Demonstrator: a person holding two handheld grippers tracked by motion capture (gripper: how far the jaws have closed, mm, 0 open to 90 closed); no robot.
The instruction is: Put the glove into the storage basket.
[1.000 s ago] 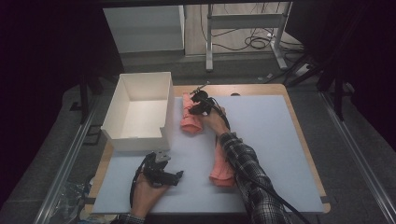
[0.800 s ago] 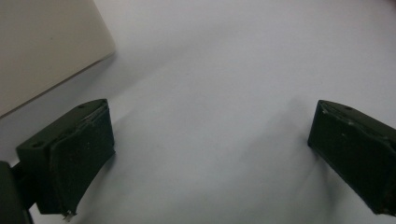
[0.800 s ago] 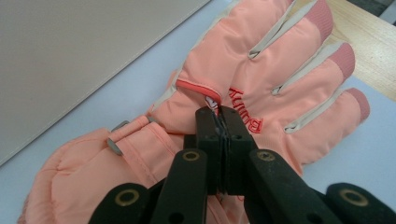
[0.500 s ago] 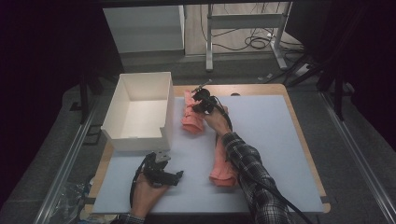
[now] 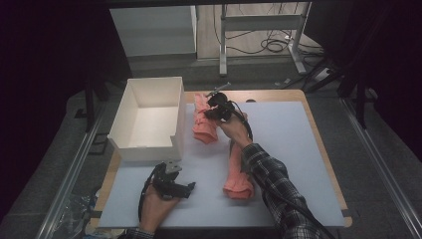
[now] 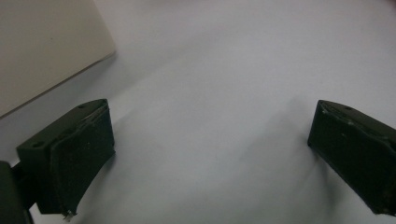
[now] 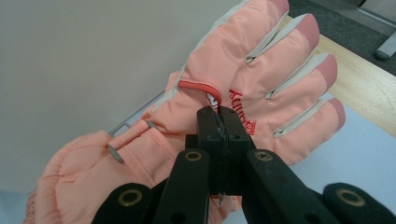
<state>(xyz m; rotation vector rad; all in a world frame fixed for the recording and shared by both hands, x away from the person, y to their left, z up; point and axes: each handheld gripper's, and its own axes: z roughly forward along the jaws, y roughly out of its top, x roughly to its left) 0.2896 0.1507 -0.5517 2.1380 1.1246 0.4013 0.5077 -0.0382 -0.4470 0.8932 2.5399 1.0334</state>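
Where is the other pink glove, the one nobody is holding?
In the high view, the loose glove lies on the white mat, right of the left gripper, beside the person's right sleeve.

Plenty of open room on the right half of the surface (image 5: 293,149), nothing sitting there. Left side's tighter: the white box (image 5: 149,119) takes the far-left corner, with one pink glove (image 5: 204,124) lying just beside its right wall and the other glove (image 5: 238,174) stretched toward the near edge mid-surface.
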